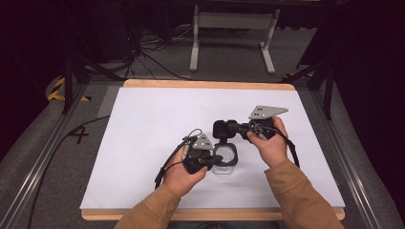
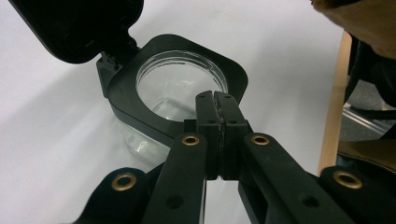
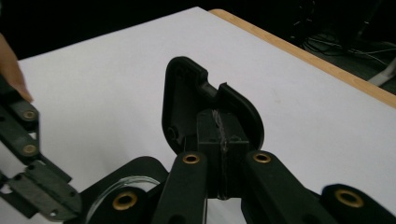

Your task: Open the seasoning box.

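Clearly, the work concerns a small glass jar (image 1: 224, 160) with a black square collar and a hinged lid (image 1: 222, 129), which stands on the white sheet of the table (image 1: 143, 124), near its front middle. The lid is swung up and back, so the round mouth of the jar is left free; nothing can be seen inside the glass.

The jar is kept steady by the left hand-held gripper (image 2: 215, 99), whose jaws are pressed together with their tips on the near edge of the collar (image 2: 140, 112). Whether the rim is really pinched between them or only pushed down cannot be told. It is judged that this hold is there so that the jar does not tip or slide while the lid is moved.

The lid is met by the right hand-held gripper (image 3: 223, 122), also fully closed. Its tips seem to be lying against the inner face of the lid (image 3: 180, 98), probably to hold it open against the hinge.
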